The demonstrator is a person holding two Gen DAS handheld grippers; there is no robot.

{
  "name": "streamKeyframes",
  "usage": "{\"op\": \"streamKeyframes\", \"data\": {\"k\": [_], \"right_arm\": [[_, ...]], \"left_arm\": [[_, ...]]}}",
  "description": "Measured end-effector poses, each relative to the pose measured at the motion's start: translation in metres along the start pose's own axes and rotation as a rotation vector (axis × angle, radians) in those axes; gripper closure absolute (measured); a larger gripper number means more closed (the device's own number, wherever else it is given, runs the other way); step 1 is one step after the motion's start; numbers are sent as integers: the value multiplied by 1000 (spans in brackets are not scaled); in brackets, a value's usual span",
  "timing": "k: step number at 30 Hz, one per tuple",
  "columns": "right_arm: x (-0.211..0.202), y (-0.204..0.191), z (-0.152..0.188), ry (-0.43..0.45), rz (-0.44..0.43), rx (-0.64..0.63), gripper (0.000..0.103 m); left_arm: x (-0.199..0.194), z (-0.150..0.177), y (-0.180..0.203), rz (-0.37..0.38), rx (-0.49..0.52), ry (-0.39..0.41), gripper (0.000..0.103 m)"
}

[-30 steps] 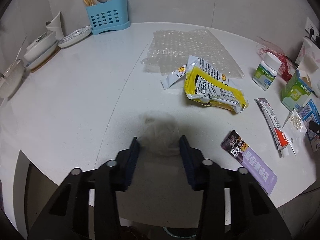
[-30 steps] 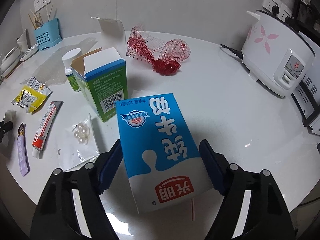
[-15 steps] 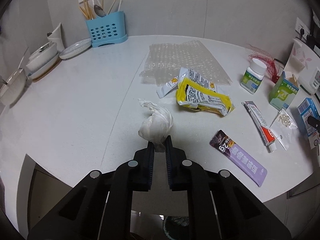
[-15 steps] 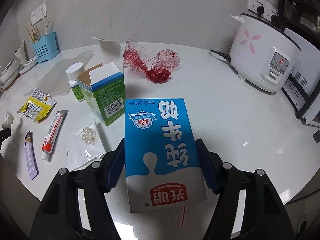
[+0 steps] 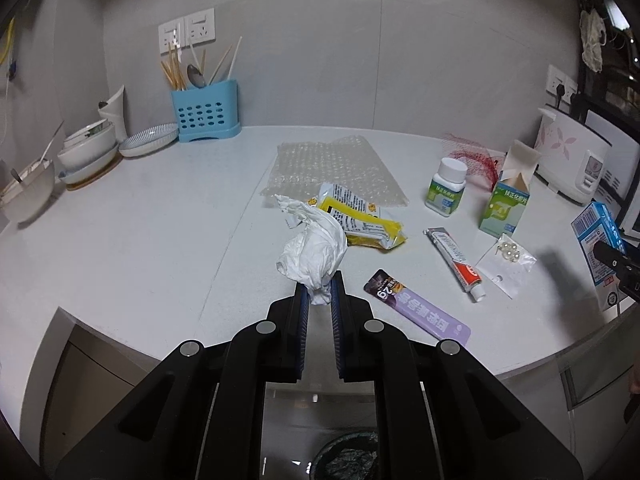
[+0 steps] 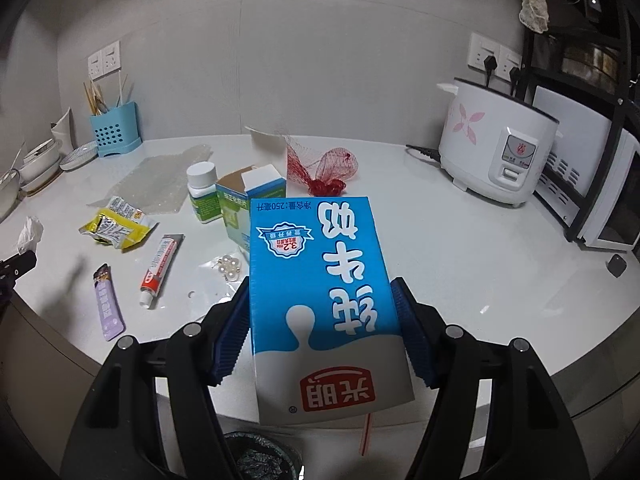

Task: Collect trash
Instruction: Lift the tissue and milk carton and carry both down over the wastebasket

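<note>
Across the white table (image 5: 140,240) in front of me lie a sheet of bubble wrap (image 5: 332,168), a yellow snack wrapper (image 5: 360,220), a purple sachet (image 5: 418,310), a tube of ointment (image 5: 454,258), a small clear bag of pearls (image 5: 506,256), a white pill bottle (image 5: 446,188), an opened green box (image 5: 506,204) and a red net bag (image 6: 320,168). A blue cutlery holder (image 5: 206,112) and stacked bowls (image 5: 86,152) stand at the far left by the wall, a rice cooker (image 6: 496,156) at the far right. A bin with a dark liner (image 6: 260,456) sits below the table edge, under my tongs. My left tongs (image 5: 319,300) are clenched on a crumpled white tissue (image 5: 314,252), held clear of the table. My right tongs (image 6: 324,332) grasp a blue milk carton (image 6: 324,300) by its two sides, jaws wide around it, its straw hanging beneath.
</note>
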State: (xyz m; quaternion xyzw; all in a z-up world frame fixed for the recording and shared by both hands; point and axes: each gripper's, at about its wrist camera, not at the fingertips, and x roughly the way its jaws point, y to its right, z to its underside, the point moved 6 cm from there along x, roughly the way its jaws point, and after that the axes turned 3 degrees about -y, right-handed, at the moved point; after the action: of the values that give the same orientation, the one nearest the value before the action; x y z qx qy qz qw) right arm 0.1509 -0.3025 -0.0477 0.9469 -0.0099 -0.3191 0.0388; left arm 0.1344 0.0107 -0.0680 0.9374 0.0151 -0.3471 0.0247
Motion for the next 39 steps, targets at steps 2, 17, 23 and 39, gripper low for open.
{"op": "streamKeyframes", "data": {"k": [2,17,23,39], "right_arm": [[-18,-4,2,40,-3,-5,38],[-106,-51,91,198,-101,18,38],[-122,-77,143,236,-117,11,38],[-60,-102,260,126,-119,58,38]], "left_arm": [[-12,3,2,12,-7,26,93],[-68,91,9,112,-66,164,93],[-89,131,8,151,-89,234,93],[-39,235,13,132,-78,119,93]]}}
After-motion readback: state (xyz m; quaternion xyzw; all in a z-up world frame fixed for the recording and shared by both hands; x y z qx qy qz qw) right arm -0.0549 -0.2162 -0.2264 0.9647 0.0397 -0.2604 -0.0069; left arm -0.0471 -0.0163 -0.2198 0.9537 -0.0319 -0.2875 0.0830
